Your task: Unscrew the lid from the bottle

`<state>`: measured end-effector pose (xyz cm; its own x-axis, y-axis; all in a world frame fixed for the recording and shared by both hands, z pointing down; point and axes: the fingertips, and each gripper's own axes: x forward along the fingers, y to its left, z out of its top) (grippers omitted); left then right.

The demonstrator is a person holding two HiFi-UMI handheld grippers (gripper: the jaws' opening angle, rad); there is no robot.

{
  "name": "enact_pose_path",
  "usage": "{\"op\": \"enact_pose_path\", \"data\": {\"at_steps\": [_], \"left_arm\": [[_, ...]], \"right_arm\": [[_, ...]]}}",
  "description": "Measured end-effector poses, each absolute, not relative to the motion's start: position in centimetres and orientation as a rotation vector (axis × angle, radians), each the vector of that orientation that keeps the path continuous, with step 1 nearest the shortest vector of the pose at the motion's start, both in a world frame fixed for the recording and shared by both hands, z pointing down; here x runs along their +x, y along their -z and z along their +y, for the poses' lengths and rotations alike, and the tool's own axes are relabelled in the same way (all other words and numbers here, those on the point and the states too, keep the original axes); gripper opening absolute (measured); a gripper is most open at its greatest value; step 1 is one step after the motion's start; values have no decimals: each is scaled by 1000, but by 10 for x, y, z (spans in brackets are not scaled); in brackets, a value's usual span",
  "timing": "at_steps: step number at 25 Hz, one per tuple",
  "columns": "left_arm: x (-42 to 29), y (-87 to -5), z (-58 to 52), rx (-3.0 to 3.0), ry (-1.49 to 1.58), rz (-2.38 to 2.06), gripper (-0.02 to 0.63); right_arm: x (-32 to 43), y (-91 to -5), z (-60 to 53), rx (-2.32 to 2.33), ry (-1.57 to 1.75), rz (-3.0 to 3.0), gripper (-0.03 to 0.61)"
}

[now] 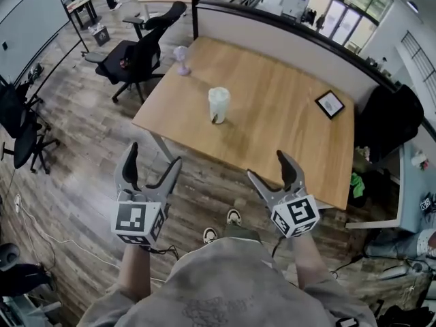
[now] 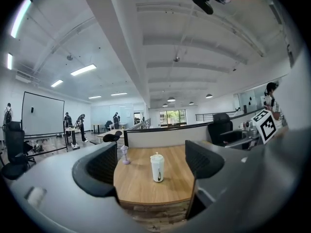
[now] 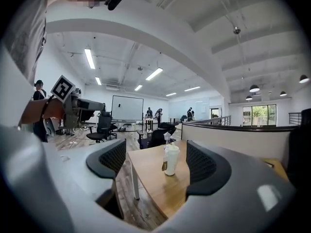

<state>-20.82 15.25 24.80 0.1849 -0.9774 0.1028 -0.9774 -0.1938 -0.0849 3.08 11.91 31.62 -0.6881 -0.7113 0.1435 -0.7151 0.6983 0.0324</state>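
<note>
None of the unscrewing is done: the tall translucent white plastic bottle (image 1: pixel 219 107) stands upright on the light wooden table (image 1: pixel 286 125), white lid (image 1: pixel 219 91) on. My left gripper (image 1: pixel 153 157) and right gripper (image 1: pixel 267 166) hover well short, jaws apart, empty.

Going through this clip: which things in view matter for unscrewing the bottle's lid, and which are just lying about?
For the job:
- white bottle
- its lid
- left gripper, open and empty
- right gripper, open and empty

Lying about:
- small purple object at the table corner
- black-framed card
- office chair
</note>
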Motion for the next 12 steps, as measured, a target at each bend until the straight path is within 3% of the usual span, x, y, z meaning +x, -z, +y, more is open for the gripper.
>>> {"op": "enact_pose_path", "data": {"at_steps": [12], "left_arm": [[-215, -288, 32, -2461, 375, 2034, 426]], "right_arm": [[14, -394, -16, 1035, -276, -2728, 380]]}}
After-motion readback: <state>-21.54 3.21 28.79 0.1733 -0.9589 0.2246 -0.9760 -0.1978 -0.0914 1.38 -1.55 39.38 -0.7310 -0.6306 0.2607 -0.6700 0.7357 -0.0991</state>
